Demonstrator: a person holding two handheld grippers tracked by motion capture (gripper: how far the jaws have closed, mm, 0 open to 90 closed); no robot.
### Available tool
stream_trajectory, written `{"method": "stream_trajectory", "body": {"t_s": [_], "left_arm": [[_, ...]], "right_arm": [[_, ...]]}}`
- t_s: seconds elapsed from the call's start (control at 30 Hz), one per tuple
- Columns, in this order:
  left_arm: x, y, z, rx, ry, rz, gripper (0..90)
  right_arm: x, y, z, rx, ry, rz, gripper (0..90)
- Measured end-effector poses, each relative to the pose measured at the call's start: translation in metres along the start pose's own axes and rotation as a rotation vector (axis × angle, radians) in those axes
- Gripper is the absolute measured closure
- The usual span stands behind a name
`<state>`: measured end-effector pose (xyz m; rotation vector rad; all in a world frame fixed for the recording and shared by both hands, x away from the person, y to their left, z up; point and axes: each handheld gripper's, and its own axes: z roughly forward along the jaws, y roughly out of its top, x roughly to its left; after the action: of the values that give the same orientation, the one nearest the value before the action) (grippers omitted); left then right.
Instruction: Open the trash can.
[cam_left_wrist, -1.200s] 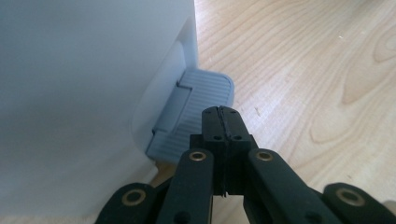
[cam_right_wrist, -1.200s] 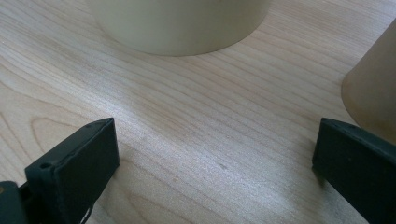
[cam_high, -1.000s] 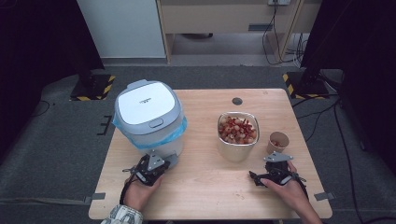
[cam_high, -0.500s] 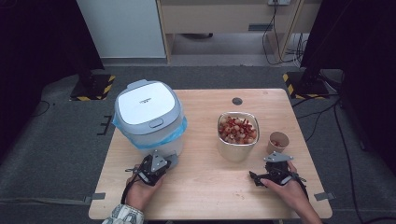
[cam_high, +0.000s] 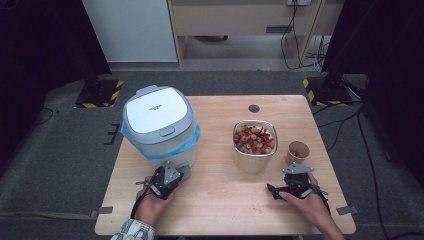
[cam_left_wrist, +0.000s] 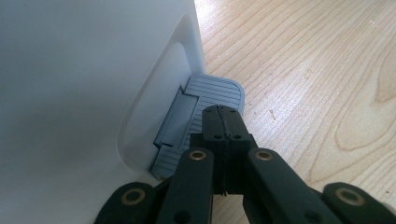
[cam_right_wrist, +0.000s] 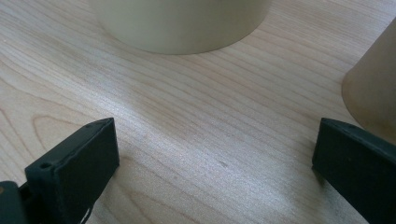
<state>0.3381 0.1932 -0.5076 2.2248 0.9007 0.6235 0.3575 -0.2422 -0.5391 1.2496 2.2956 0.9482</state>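
A white pedal bin (cam_high: 159, 120) with a closed lid and a blue liner stands on the left of the wooden table (cam_high: 220, 200). My left gripper (cam_high: 176, 173) lies at the bin's foot, held by a hand. In the left gripper view my left gripper (cam_left_wrist: 223, 117) is shut with nothing between its jaws, its tips just over the grey ribbed pedal (cam_left_wrist: 219, 92) at the base of the bin (cam_left_wrist: 84, 79). My right gripper (cam_high: 291, 181) rests near the table's front right. Its jaws stand wide open over bare wood (cam_right_wrist: 215, 154), holding nothing.
A metal bowl (cam_high: 254, 141) of red and pale food pieces stands right of centre, its base (cam_right_wrist: 182, 23) ahead of my right gripper. A small paper cup (cam_high: 298, 151) stands beside it, also at the right (cam_right_wrist: 373, 93). A dark round grommet (cam_high: 254, 108) sits far back.
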Motion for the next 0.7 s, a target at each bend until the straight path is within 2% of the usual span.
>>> {"method": "stream_trajectory", "body": {"t_s": [0.27, 0.4, 0.7], "left_arm": [[-0.0001, -0.0006, 0.0015, 0.012, -0.003, -0.002, 90.0], [-0.0027, -0.0008, 0.0038, 0.027, 0.008, 0.018, 90.0], [0.0001, -0.0035, 0.0063, 0.053, -0.018, -0.011, 90.0]], "right_arm": [[0.0001, 0.0000, -0.0001, 0.001, 0.000, 0.002, 0.8], [0.0002, -0.0001, -0.0001, 0.000, 0.000, 0.002, 0.8], [0.0002, 0.0000, -0.0002, 0.000, -0.001, 0.003, 0.8]]}}
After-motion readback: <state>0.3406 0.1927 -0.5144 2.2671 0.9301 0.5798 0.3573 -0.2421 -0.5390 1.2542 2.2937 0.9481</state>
